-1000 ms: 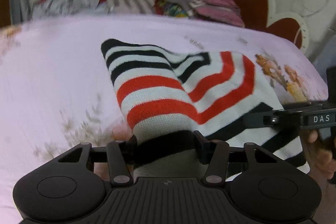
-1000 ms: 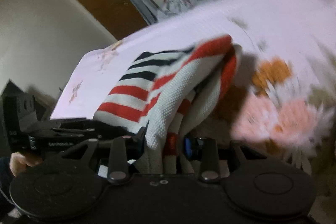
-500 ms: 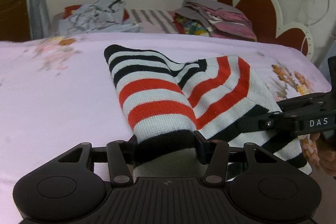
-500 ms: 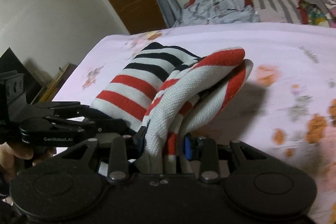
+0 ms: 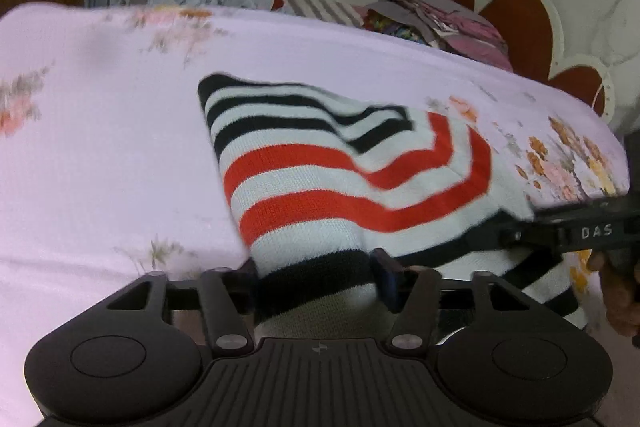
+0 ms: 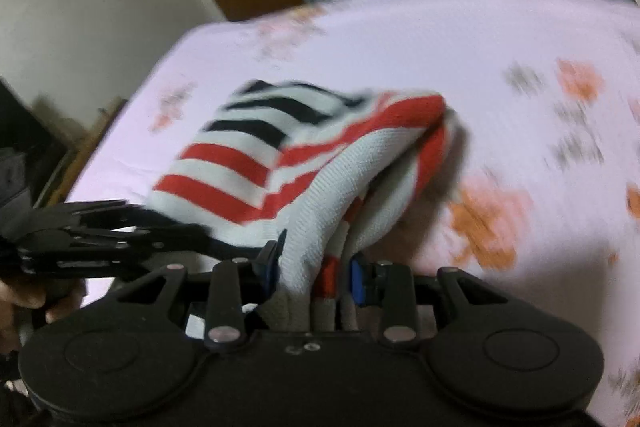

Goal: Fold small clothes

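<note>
The only writing that can be read is "DAS", in pale letters on the side of the right gripper (image 5: 500,239) where it reaches in from the right edge of the left wrist view. Any lettering on the left gripper (image 6: 208,241) in the right wrist view is too blurred to make out.

The sweater (image 5: 340,163) is a small knit with white, red and black stripes: thin black bands at the far end, broad red ones in the middle, a wide black band at the near hem. It lies partly folded on the pink flowered bedsheet (image 5: 100,147), one layer doubled over so the stripes meet at an angle.

The left gripper (image 5: 314,277) has its jaws closed on the black hem band, the cloth bunched between them and running away over the bed. The right gripper (image 6: 314,269) pinches several gathered layers of white and red knit, jaws nearly together; these rise into a raised fold, probably lifted off the sheet, though motion blur makes that uncertain.
</note>
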`<move>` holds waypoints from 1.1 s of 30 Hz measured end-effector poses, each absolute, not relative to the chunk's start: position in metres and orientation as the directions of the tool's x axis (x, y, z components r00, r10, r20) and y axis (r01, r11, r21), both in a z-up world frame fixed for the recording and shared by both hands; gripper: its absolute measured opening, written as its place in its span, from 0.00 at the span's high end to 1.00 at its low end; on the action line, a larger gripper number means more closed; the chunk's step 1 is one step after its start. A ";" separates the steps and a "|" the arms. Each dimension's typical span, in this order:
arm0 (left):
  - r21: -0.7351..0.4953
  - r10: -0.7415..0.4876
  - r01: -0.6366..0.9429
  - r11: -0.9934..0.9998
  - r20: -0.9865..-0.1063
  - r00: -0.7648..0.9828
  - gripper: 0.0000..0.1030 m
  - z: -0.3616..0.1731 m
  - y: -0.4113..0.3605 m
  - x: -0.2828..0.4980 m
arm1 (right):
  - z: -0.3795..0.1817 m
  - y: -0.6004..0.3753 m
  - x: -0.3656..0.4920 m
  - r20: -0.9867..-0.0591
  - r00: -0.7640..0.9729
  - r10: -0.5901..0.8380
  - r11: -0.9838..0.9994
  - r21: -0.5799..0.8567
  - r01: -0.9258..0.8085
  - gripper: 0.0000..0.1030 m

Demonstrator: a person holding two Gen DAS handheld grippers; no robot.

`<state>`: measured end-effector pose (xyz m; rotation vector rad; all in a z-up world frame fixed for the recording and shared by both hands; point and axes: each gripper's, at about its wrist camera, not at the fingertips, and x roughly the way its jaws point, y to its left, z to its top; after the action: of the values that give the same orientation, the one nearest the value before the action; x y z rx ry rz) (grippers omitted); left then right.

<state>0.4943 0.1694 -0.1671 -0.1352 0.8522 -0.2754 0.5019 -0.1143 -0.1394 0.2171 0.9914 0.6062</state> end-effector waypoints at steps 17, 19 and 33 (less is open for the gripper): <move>-0.140 -0.248 0.208 0.968 -0.676 0.694 0.69 -0.128 0.180 0.506 | -0.080 -0.108 0.499 -0.718 0.556 0.419 0.896 0.226 -0.383 0.82; -0.124 -0.248 0.231 0.965 -0.715 0.654 0.69 -0.139 0.166 0.521 | -0.090 -0.096 0.510 -0.750 0.541 0.381 0.903 0.178 -0.390 0.82; -0.039 -0.216 0.277 0.960 -0.733 0.645 0.69 -0.141 0.147 0.519 | -0.106 -0.097 0.514 -0.806 0.513 0.296 0.929 0.119 -0.350 0.87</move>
<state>0.5189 0.1466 -0.1410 0.0790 0.8238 -0.2814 0.5138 -0.0969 -0.1064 -0.0611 0.9566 0.3887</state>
